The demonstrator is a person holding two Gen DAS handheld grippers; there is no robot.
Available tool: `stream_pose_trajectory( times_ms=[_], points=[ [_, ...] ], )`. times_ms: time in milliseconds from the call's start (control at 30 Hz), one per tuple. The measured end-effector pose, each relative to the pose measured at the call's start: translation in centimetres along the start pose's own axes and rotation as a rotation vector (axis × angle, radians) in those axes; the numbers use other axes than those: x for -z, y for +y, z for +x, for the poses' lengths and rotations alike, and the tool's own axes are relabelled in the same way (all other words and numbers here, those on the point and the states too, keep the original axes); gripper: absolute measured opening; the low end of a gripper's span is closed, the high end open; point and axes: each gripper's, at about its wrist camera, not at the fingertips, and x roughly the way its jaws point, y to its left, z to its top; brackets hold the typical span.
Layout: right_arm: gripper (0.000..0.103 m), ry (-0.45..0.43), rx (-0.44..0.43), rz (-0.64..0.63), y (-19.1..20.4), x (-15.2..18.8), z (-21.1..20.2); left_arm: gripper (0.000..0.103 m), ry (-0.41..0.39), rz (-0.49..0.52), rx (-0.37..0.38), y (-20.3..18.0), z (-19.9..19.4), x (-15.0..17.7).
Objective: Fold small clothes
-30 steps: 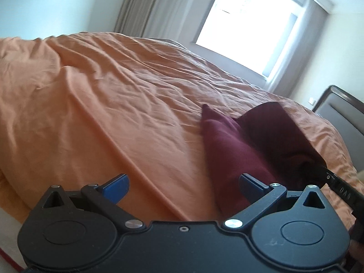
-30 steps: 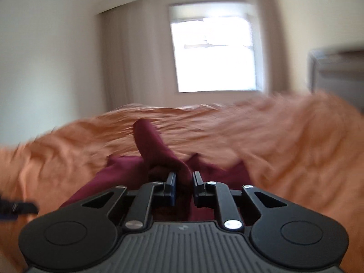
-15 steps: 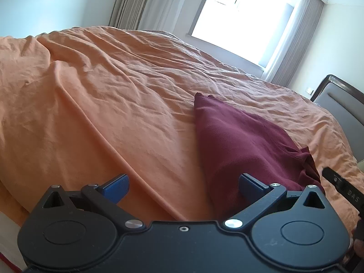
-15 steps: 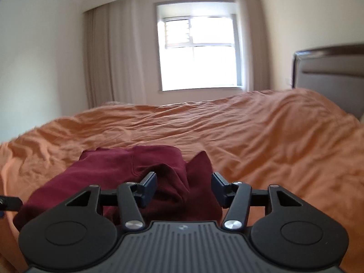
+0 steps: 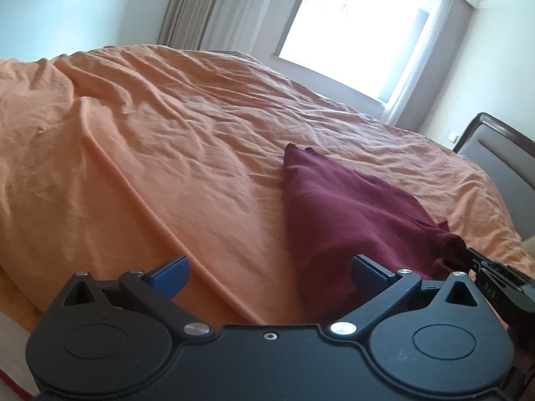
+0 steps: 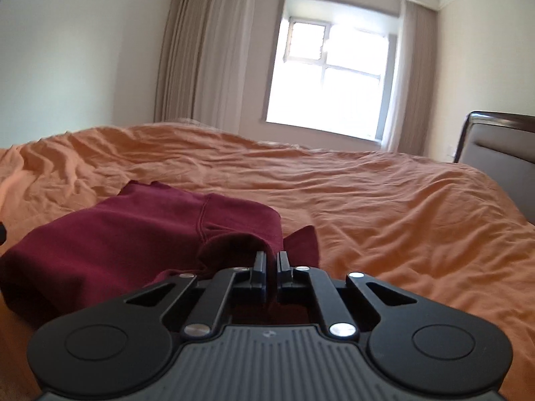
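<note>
A maroon garment [image 5: 341, 207] lies partly folded on the orange duvet [image 5: 150, 167], narrowing to a point at its far end. My left gripper [image 5: 271, 270] is open just short of the garment's near left edge, its right blue pad [image 5: 371, 269] over the cloth and nothing between the pads. In the right wrist view the garment [image 6: 133, 230] spreads to the left, and my right gripper [image 6: 271, 260] is shut on a rolled fold at its near right corner. The left wrist view shows the right gripper [image 5: 495, 287] at that corner.
The orange duvet [image 6: 384, 207] covers the whole bed, wrinkled, with open cover to the left and beyond the garment. A grey padded headboard [image 5: 501, 160] stands at the right. A bright window [image 6: 327, 80] with curtains is behind the bed.
My right gripper, open half a second ago after dropping the lifted cloth, has shut again on a fold at the garment's near right corner. The garment now lies flatter. My left gripper stays open.
</note>
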Motion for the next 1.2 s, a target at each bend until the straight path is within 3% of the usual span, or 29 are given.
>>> stream_pose_trajectory(
  times_ms=[133,400,467,533,733,900,1067,1100,1133,1200],
  points=[
    [0.006,-0.015,0.020,0.036,-0.8,1.2,-2.4,0.102,-0.011,-0.001,0.029,-0.1,-0.3,0.0],
    [0.007,0.024,0.030,0.004,-0.4,2.3,-1.9,0.102,0.029,-0.007,0.038,-0.2,0.5,0.6],
    [0.010,0.025,0.047,0.017,-0.2,2.2,-2.4,0.102,0.026,-0.004,0.036,-0.2,0.4,0.6],
    [0.023,0.009,0.042,0.039,-0.1,2.2,-3.4,0.102,0.018,-0.007,0.034,-0.1,0.3,0.4],
    [0.041,-0.041,-0.029,0.114,0.6,2.4,-6.7,0.102,0.026,-0.024,0.010,0.4,0.4,0.4],
    [0.045,-0.051,-0.138,0.200,1.5,2.2,-7.0,0.102,0.037,-0.030,-0.015,0.7,0.5,0.5],
    [0.043,-0.016,-0.178,0.233,2.5,2.5,-5.5,0.102,0.031,-0.027,-0.028,0.8,0.1,0.4],
    [0.035,-0.003,-0.178,0.237,2.6,2.6,-5.3,0.102,0.030,-0.025,-0.030,0.8,0.0,0.4],
    [0.020,0.009,-0.189,0.248,2.7,2.9,-5.1,0.102,0.029,-0.024,-0.031,0.8,0.0,0.4],
    [0.013,0.017,-0.175,0.268,2.7,3.3,-5.2,0.102,0.028,-0.022,-0.031,0.8,-0.1,0.4]
  ],
)
